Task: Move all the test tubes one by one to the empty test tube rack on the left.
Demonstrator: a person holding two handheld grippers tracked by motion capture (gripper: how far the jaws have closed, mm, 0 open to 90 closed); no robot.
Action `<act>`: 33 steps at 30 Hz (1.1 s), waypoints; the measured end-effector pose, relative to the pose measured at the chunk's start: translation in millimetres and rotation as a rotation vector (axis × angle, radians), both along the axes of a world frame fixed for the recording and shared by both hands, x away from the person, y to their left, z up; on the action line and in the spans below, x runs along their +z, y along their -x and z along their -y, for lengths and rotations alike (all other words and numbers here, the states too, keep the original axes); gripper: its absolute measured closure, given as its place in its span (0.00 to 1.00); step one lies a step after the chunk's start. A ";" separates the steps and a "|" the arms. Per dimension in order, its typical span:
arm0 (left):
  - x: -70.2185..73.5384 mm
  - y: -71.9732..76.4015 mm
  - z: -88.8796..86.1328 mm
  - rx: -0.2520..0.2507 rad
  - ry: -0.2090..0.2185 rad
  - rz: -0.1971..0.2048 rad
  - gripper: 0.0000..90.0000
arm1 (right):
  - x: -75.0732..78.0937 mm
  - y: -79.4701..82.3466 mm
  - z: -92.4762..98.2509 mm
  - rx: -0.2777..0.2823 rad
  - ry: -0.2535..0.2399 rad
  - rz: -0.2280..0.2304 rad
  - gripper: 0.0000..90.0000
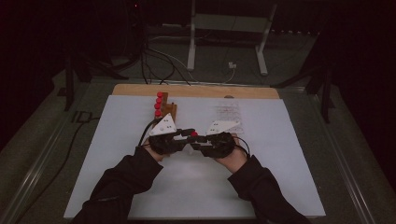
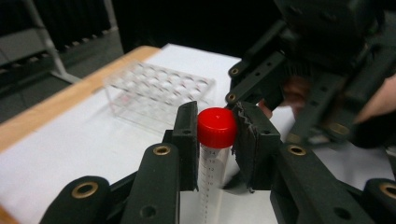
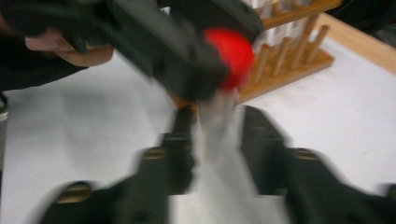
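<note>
A clear tube (image 2: 210, 172) with a red cap (image 2: 216, 127) stands between the pads of my left gripper (image 2: 215, 122), which is shut on it just below the cap. In the high view both grippers meet at mid-table: my left gripper (image 1: 187, 134) points right, my right gripper (image 1: 200, 139) points left, and the red cap (image 1: 194, 134) sits between them. In the blurred right gripper view, the tube (image 3: 217, 121) hangs between the jaws of my right gripper (image 3: 217, 135). Those jaws stand apart from it. The left gripper (image 3: 187, 60) holds the tube's top there.
A wooden rack (image 1: 169, 111) with several red-capped tubes (image 1: 159, 103) stands behind the left gripper. A clear plastic rack (image 1: 227, 112) sits behind the right gripper. A white mat (image 1: 280, 154) covers the table, whose wooden far edge (image 1: 196, 90) shows beyond it.
</note>
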State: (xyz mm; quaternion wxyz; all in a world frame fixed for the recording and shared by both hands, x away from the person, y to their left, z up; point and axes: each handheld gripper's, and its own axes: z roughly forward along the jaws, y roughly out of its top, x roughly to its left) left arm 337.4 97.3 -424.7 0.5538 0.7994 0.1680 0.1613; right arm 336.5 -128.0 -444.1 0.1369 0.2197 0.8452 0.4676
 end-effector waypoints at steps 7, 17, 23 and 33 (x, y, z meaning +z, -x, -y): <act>25.3 -9.0 -32.0 0.121 0.048 0.044 0.80 | 4.9 4.5 16.2 -0.066 -0.070 0.011 0.15; 44.5 -19.7 -78.3 0.318 0.097 0.114 0.80 | 7.1 8.3 33.8 -0.057 -0.122 0.007 0.00; 24.6 -25.4 -87.1 0.382 0.109 0.088 0.80 | 8.2 10.5 33.2 -0.048 -0.120 0.008 0.00; -18.3 -32.1 -86.7 0.428 0.078 0.036 0.80 | 7.6 11.8 34.3 -0.042 -0.117 0.008 0.00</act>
